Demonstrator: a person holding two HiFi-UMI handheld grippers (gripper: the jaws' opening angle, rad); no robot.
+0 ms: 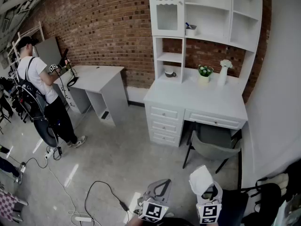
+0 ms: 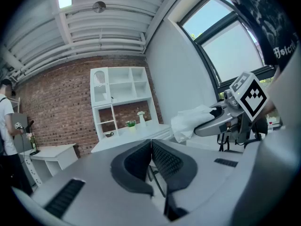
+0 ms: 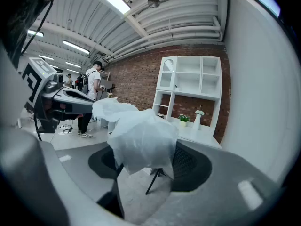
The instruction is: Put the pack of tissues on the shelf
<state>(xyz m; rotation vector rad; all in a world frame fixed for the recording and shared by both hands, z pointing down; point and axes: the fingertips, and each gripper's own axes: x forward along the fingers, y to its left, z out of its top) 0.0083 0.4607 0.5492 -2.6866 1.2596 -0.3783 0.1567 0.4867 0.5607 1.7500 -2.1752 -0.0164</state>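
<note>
The pack of tissues (image 1: pixel 201 179), a soft white plastic-wrapped bundle, is clamped in my right gripper (image 1: pixel 207 188) at the bottom of the head view. In the right gripper view the pack (image 3: pixel 138 138) fills the space between the dark pads and hides most of the right gripper (image 3: pixel 150 159). My left gripper (image 1: pixel 159 188) hangs beside it, shut and empty; its pads meet in the left gripper view (image 2: pixel 151 147), where the pack (image 2: pixel 190 121) shows to the right. The white shelf unit (image 1: pixel 207 13) stands on a white desk (image 1: pixel 197 95) well ahead across the floor.
A grey chair (image 1: pixel 214 145) is tucked under the desk. A potted plant (image 1: pixel 204 72), a white vase (image 1: pixel 224 72) and a cup (image 1: pixel 170 73) stand on the desk. A person (image 1: pixel 40 86) stands at a second white table (image 1: pixel 96 76) on the left. Cables (image 1: pixel 94 197) trail over the floor.
</note>
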